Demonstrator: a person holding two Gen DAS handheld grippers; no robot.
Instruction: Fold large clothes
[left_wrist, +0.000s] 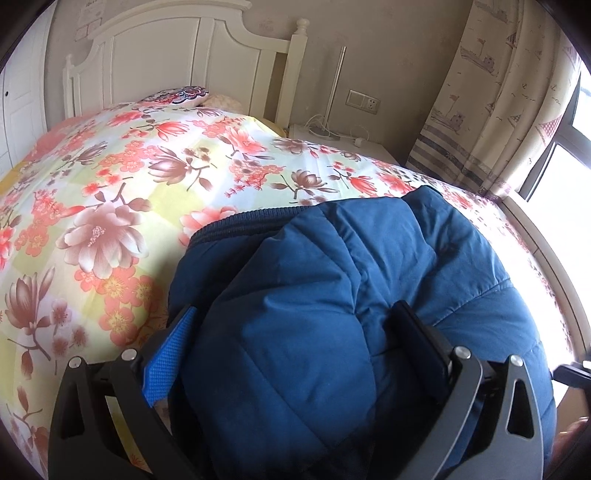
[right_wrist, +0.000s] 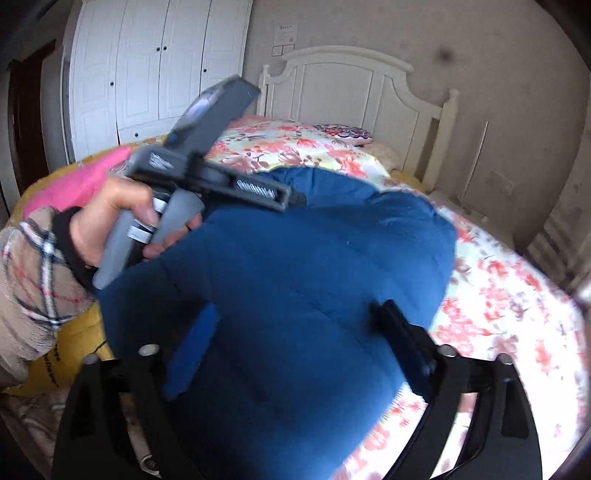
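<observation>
A puffy blue quilted jacket (left_wrist: 332, 266) lies bunched on the floral bedspread (left_wrist: 129, 177). My left gripper (left_wrist: 295, 317) has its fingers on either side of a thick fold of the jacket and is shut on it. In the right wrist view the same jacket (right_wrist: 303, 258) fills the middle, and my right gripper (right_wrist: 295, 317) is likewise shut on a thick bundle of it. The left gripper body (right_wrist: 207, 170), held in a hand, shows above the jacket at the left. The jacket's ribbed hem (left_wrist: 240, 221) faces the headboard.
A white headboard (left_wrist: 166, 62) and pillows (left_wrist: 177, 96) are at the far end. A nightstand (left_wrist: 343, 140) with a lamp pole stands right of the bed, by a curtain (left_wrist: 498, 92). A white wardrobe (right_wrist: 147, 66), a pink cloth (right_wrist: 81, 181) and a yellow bag (right_wrist: 74, 350) are at left.
</observation>
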